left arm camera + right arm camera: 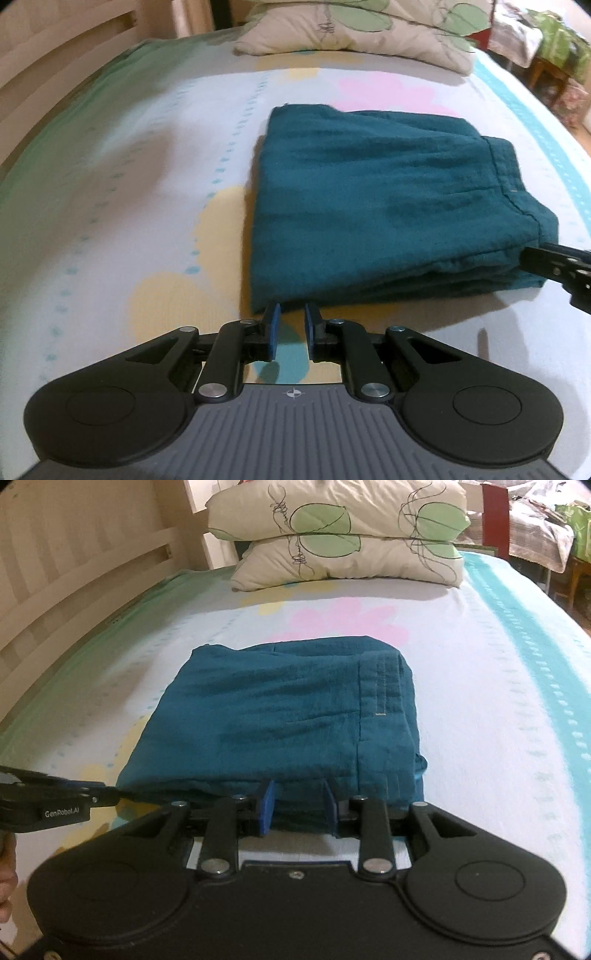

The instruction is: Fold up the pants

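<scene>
At the far left stood a pale wooden headboard (74,587), and beside it the bed (110,166) spread out under a sheet printed with pastel flowers and dotted stripes. The left gripper (292,326) hung at the near left corner of the pants (388,206), its blue-padded jaws drawn close with only a narrow gap, nothing between them but the sheet below. The teal pants lay folded into a flat, thick rectangle on the middle of the bed, several layers stacked at the near edge. The right gripper (299,805) sat at that near edge toward the right, jaws partly apart, straddling the folded layers; whether the pads pressed the cloth could not be told. Two leaf-patterned pillows (343,539) were stacked at the far end.
</scene>
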